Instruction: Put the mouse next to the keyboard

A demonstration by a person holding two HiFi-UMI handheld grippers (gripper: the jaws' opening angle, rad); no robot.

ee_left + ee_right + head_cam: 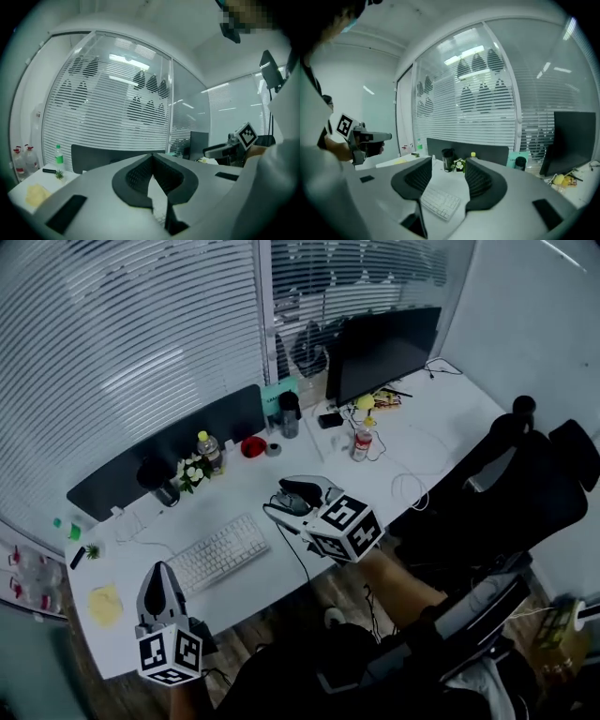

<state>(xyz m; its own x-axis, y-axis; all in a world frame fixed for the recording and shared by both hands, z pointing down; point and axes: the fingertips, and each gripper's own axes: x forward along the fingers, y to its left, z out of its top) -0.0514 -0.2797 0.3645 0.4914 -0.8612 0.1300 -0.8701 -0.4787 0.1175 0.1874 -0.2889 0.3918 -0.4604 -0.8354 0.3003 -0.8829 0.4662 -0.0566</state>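
In the head view, the keyboard (220, 552) lies on the white desk (412, 442), its long axis running from lower left to upper right. The right gripper (277, 500) hangs off the keyboard's right end and the left gripper (157, 579) sits near its front left corner. That makes the right one nearer to the open desk where the mouse belongs. Between the right jaws we see a dark rounded shape (298, 495). It may be the mouse lying on the desk below, just beside the keyboard, or only the dark pads, and from this angle we cannot say which. If it is the mouse, we judge the placing all but done, with the mouse straight down under that gripper.

The left gripper view has the left gripper (151, 158) pointing nearly level at the blinds, its tips meeting with nothing between them. The right gripper (220, 149) shows at the right, off the desk.

The right gripper view settles what the head view leaves open. The right gripper (449, 171) has its jaws moderately apart and empty, and only the keyboard (439, 202) shows through the gap, lower down. No mouse appears here.
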